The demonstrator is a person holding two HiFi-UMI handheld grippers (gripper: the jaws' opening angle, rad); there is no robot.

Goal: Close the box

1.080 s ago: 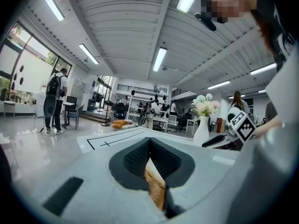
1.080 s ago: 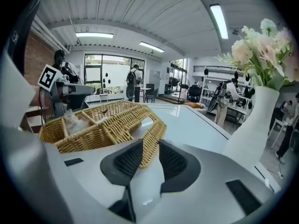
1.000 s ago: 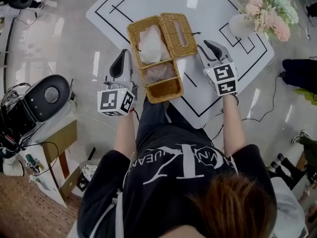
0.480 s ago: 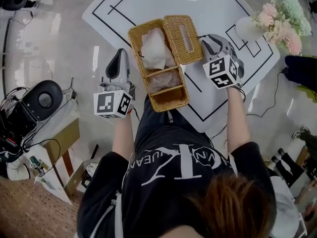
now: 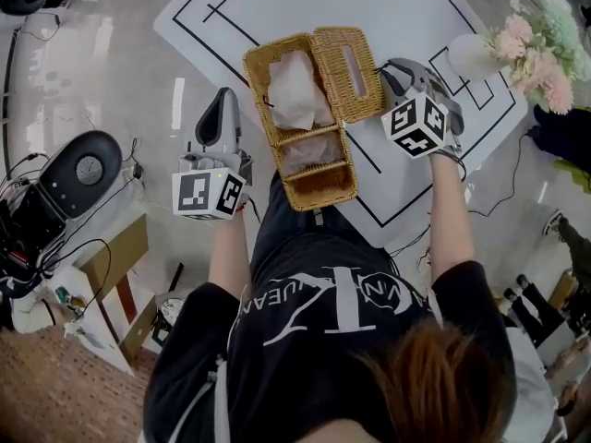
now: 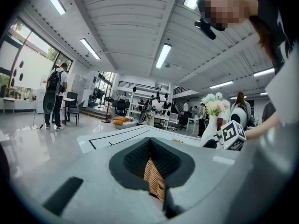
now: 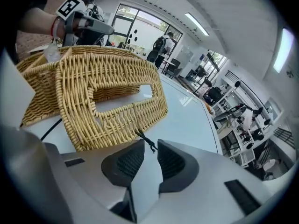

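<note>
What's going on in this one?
A person is working on a wicker box whose lid is swung open. The left hand-held gripper is clamped on the box's wicker side. The right hand-held gripper is at the lid's outer edge. Its jaws are apart but have just been closing, with the lid's small dark loop at the gap between them. The box is not yet closed.

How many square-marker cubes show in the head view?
2. One cube rides the left gripper at the wicker box's left side; the other cube rides the right gripper beside the open lid. No others seem hidden.
</note>
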